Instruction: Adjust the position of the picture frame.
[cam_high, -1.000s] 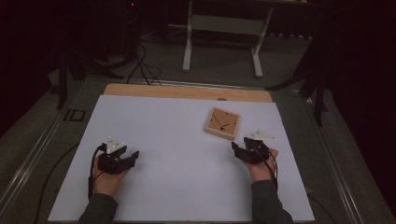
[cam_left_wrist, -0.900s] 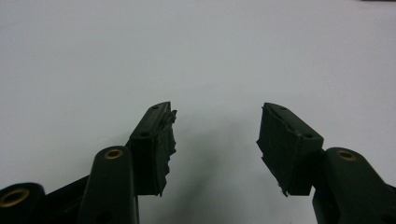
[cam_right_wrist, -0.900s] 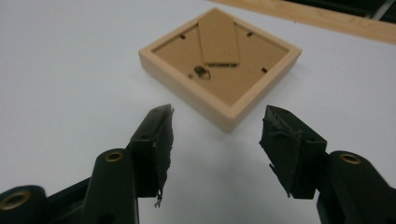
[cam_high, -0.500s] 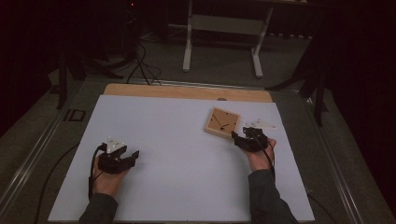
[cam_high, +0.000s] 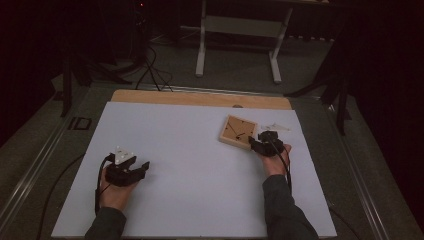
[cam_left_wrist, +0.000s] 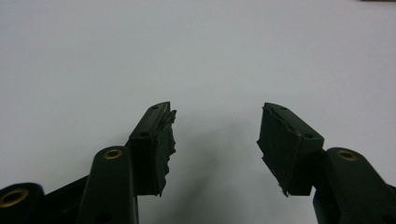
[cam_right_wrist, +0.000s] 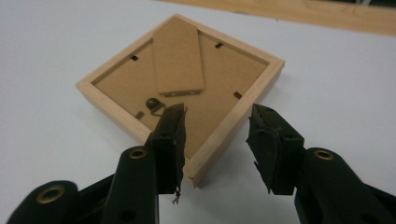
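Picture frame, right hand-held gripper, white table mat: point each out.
picture frame (cam_right_wrist: 219, 88): right gripper view, cardboard backing.
right hand-held gripper (cam_right_wrist: 215, 133): right gripper view, between fingertips.
white table mat (cam_high: 185, 150): high view, bare middle.

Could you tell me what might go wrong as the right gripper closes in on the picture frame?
The right gripper, whose jaws have just been closing, straddles only the near corner of the picture frame; such a grip may pivot or slip. The frame lies face down, flat on the table, so a jaw could push it away instead. The loose cardboard stand might snag.

A dim lab: a white-topped table (cam_high: 190, 150), trailing floor cables (cam_high: 150, 70) and a metal stand (cam_high: 240, 45) behind.
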